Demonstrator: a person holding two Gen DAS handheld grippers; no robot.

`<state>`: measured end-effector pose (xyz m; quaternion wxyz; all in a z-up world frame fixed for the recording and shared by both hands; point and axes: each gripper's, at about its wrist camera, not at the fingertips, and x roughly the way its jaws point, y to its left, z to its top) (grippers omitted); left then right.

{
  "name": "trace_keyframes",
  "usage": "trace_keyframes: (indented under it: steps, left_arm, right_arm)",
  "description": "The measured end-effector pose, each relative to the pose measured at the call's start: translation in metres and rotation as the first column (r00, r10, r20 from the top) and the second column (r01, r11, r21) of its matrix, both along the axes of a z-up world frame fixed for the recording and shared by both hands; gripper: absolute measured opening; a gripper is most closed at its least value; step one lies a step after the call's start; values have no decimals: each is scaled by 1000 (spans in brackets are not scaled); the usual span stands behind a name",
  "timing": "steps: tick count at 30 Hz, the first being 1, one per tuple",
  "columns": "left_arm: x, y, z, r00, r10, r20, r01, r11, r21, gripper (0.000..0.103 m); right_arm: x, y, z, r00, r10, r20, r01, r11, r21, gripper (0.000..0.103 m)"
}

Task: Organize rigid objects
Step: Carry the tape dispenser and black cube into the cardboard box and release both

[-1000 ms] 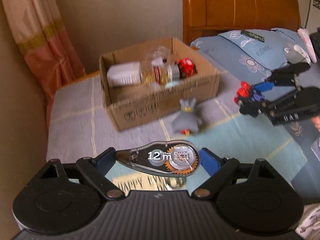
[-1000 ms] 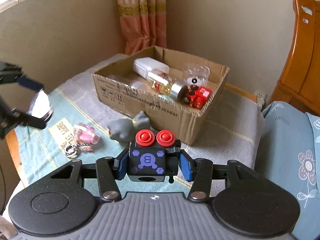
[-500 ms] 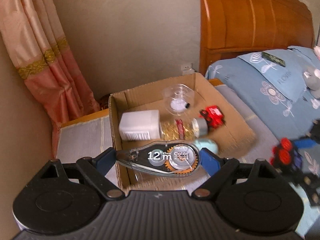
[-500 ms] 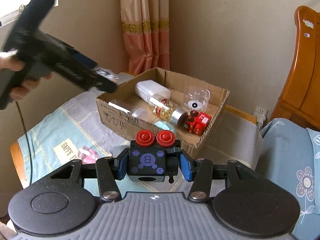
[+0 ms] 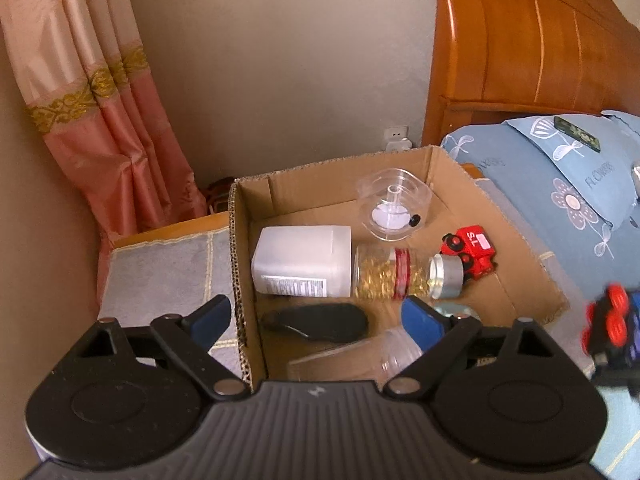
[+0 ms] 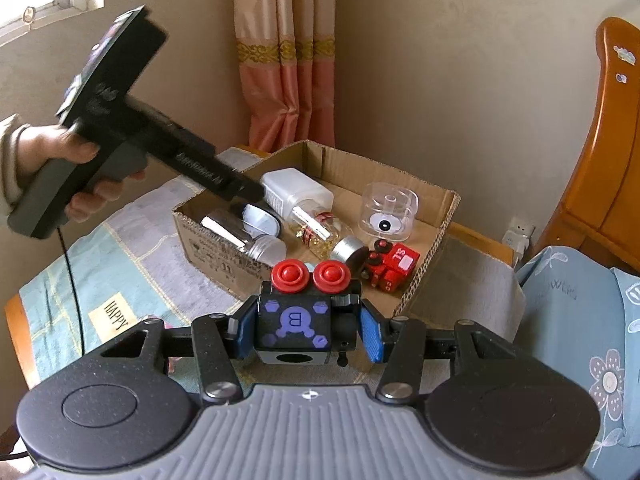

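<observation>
Cardboard box beside wooden headboard

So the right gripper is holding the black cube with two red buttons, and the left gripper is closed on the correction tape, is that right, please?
Not quite: the left gripper is open and empty over the cardboard box, as the left wrist view shows. The right gripper does hold the black cube.

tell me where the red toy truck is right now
In the left wrist view the red toy truck lies inside the cardboard box, right side, beside the capsule jar's silver lid.
</observation>
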<state>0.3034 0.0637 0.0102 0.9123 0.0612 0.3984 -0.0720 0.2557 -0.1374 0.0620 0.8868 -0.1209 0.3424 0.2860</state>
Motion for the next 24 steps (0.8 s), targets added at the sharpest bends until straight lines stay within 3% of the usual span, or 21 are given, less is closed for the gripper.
trace_keyframes:
  steps: [7, 24]
  left_arm:
    - [-23, 14, -1, 1000, -26, 17, 26, 1000, 1, 98]
    - [-70, 62, -1, 998, 4, 57, -3, 1000, -9, 98]
  right_arm:
    - [31, 21, 7, 1000, -7, -20, 8, 1000, 16, 56]
    - [113, 133, 4, 995, 43, -90, -42, 999, 15, 56]
